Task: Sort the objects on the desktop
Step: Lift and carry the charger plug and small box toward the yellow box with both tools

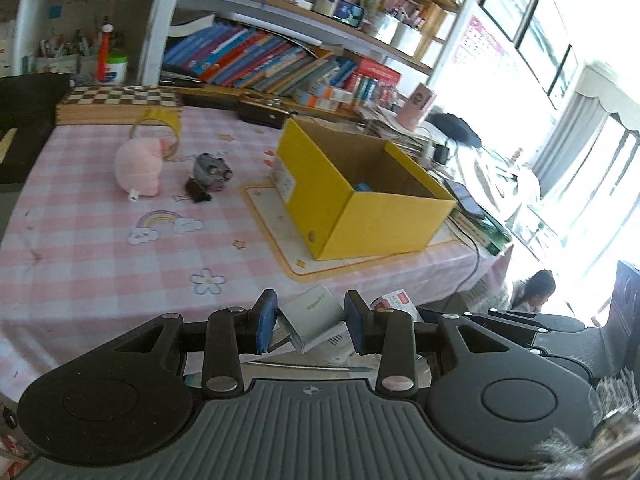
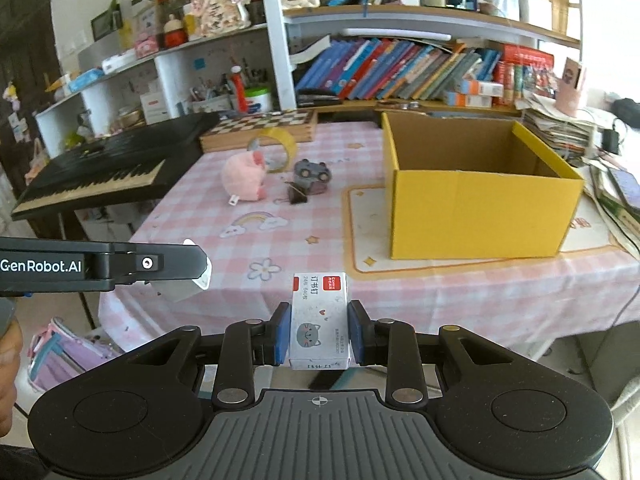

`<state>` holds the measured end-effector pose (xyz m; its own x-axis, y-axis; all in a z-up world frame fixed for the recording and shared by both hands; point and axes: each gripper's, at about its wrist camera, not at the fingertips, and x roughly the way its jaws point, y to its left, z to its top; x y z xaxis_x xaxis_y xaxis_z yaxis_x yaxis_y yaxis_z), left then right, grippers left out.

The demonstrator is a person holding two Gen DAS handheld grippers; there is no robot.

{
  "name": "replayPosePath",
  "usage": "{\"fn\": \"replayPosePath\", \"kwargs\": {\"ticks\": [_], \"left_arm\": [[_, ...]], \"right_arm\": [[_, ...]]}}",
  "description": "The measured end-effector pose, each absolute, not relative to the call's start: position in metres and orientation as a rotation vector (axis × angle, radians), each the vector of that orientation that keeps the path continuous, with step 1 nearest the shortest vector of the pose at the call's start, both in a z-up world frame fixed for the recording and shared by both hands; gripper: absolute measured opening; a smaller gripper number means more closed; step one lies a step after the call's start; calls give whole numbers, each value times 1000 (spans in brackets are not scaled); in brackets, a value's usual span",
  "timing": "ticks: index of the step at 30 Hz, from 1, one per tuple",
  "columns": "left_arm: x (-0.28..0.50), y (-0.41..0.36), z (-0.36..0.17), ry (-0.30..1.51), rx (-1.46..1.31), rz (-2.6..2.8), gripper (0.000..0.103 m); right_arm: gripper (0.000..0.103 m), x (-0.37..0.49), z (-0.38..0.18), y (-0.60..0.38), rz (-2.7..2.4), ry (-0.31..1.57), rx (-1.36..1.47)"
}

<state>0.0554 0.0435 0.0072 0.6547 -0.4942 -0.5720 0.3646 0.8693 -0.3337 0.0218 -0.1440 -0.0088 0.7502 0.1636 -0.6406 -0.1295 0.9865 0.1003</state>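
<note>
My left gripper [image 1: 310, 322] is shut on a small silver-grey box [image 1: 314, 318], held tilted over the table's near edge. My right gripper [image 2: 319, 332] is shut on a white staple box [image 2: 320, 320] with a cat drawing and red labels. The left gripper's side [image 2: 100, 266] shows at the left of the right wrist view. An open yellow cardboard box [image 1: 360, 192] [image 2: 476, 192] stands on the pink checked tablecloth [image 1: 100, 248] [image 2: 280, 248], with something blue inside. A pink plush toy [image 1: 138, 166] [image 2: 244, 178], a tape roll [image 1: 158, 132] [image 2: 276, 148], a grey toy car [image 1: 212, 168] [image 2: 312, 174] and a black binder clip [image 1: 196, 192] [image 2: 296, 196] lie further back.
A chessboard box [image 1: 120, 102] [image 2: 260, 128] and crowded bookshelves [image 2: 400, 68] line the far edge. A black keyboard [image 2: 104, 176] stands left of the table. Stacked papers and a phone [image 1: 466, 200] sit right of the yellow box. A person [image 1: 536, 292] sits low by the window.
</note>
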Motion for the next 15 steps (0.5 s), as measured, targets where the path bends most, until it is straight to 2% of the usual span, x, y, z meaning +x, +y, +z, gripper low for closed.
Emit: {"fn": "replayPosePath", "kwargs": {"ticks": [15], "left_arm": [[70,-13,6,738,-135,-645,34]], "right_arm": [[29,9,-12,-192,18,720,111]]}}
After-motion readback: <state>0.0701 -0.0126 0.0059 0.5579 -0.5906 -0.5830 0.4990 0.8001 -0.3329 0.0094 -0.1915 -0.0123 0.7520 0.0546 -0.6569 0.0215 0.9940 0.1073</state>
